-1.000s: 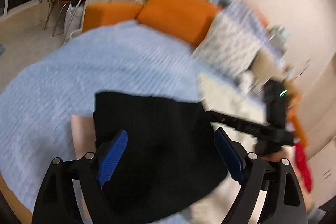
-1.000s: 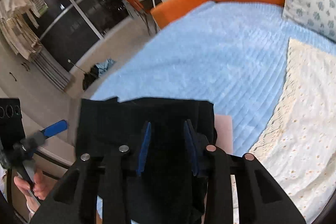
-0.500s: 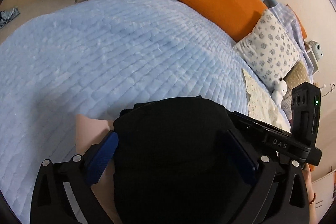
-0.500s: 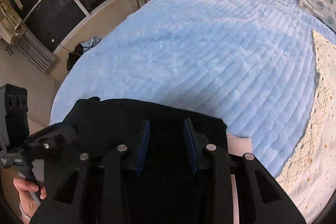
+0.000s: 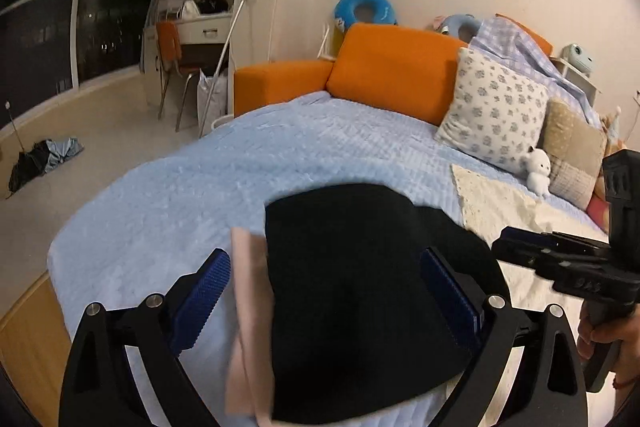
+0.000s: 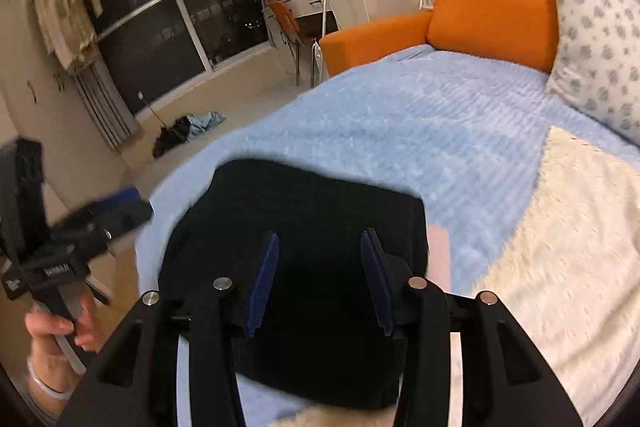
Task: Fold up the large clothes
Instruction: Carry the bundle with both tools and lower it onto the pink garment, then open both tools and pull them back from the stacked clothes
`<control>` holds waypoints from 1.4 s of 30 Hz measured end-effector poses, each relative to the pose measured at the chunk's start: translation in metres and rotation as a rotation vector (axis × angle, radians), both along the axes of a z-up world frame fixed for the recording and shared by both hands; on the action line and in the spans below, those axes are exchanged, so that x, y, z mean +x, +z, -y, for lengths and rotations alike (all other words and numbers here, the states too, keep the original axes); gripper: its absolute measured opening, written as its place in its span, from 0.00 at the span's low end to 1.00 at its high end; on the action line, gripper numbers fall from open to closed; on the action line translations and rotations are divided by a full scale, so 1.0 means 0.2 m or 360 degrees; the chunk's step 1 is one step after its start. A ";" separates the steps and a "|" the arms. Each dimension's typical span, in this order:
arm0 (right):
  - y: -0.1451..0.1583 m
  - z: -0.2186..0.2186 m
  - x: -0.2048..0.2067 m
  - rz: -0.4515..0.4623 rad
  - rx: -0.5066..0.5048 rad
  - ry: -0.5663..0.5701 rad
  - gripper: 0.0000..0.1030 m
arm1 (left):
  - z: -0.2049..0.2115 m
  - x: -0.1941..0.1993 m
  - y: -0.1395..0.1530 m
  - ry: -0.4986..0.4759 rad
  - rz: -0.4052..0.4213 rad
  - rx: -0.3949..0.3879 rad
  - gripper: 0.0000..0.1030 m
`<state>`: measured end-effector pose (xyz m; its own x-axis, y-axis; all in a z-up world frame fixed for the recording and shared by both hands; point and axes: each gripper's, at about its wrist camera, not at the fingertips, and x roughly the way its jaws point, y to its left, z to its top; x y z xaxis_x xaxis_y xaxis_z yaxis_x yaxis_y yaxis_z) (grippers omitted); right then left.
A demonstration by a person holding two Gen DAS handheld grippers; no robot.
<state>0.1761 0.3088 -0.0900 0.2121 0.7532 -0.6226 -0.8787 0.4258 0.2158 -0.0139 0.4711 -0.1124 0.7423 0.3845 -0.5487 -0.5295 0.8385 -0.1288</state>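
A folded black garment (image 5: pixel 360 287) lies on the light blue bedspread (image 5: pixel 240 167), on top of a pink garment (image 5: pixel 250 307) whose edge sticks out at its left. My left gripper (image 5: pixel 328 299) hovers over the black garment. Its jaws stand wide and are closing a little, and the pads (image 5: pixel 204 299) press on nothing. The right wrist view shows the same black garment (image 6: pixel 300 211) under my right gripper (image 6: pixel 320 283). Its jaws are opening and its pads (image 6: pixel 262 283) are clear of the cloth. Each gripper also shows in the other's view, the right gripper (image 5: pixel 560 259) and the left gripper (image 6: pixel 80 227).
A cream lace blanket (image 6: pixel 560 227) covers the bed's right side. Orange cushions (image 5: pixel 392 67), a floral pillow (image 5: pixel 492 111) and a small white plush toy (image 5: pixel 538 171) line the far end. Clothes (image 5: pixel 44 159) lie on the floor at left, near a desk and chair (image 5: pixel 176 59).
Both grippers have drawn back and tilted up, so more of the room shows. The right jaws have spread wider. The black garment stays on the bed.
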 end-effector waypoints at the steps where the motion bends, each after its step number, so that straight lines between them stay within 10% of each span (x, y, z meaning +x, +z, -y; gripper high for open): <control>1: -0.05 0.00 -0.01 -0.0007 -0.0029 -0.0007 0.41 | 0.03 0.00 -0.04 0.0010 -0.0025 0.0007 0.94; 10: -0.28 -0.14 0.00 0.0063 -0.0135 -0.0095 0.45 | -0.03 0.08 -0.30 0.0078 -0.0158 -0.0174 0.89; 15: -0.18 -0.06 -0.05 0.0113 -0.0103 -0.0041 0.47 | 0.05 0.04 -0.19 0.0106 -0.0195 -0.0005 0.85; 18: -0.02 0.14 -0.16 0.0176 0.0077 -0.0087 0.83 | 0.16 -0.09 -0.03 0.0206 -0.0091 0.0141 0.97; 26: 0.15 0.61 -0.53 0.0335 0.0368 -0.0062 0.95 | 0.46 -0.50 0.14 0.0358 0.0138 0.0200 0.97; 31: -0.02 0.66 -0.67 0.0553 0.0240 -0.0151 0.95 | 0.58 -0.50 -0.01 0.0291 -0.0005 0.0264 0.97; 35: -0.20 0.66 -0.66 0.0474 0.0140 -0.0239 0.95 | 0.62 -0.43 -0.18 0.0275 -0.0222 0.0201 0.97; 42: -0.41 0.65 -0.64 0.0392 0.0088 -0.0297 0.95 | 0.66 -0.44 -0.37 0.0234 -0.0206 0.0101 0.97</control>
